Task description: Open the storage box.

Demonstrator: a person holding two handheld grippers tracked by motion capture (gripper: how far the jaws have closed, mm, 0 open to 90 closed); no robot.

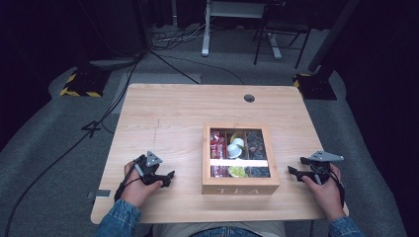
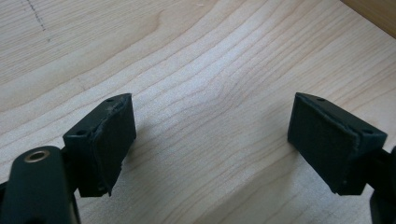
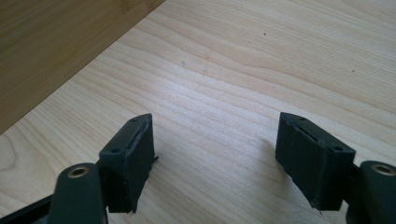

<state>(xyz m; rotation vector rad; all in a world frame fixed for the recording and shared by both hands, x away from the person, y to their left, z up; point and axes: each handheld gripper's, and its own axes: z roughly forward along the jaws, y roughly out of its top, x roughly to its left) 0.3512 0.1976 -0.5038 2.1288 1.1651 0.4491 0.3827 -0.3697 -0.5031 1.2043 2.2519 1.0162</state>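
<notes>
The tea box (image 1: 240, 159) sits between my two grippers, my left gripper (image 1: 167, 178) and right gripper (image 1: 292, 171) about equally near its sides, both jaws spread, grasping nothing.

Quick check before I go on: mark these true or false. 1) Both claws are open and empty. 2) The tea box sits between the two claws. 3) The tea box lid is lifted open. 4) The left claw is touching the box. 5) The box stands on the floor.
1) True: the left claw and the right claw stand open with bare table between the jaws.
2) True: the tea box sits between them.
3) False: its windowed lid lies flat and shut.
4) False: the left claw rests apart from the box, on the table.
5) False: the box stands on the table.
</notes>
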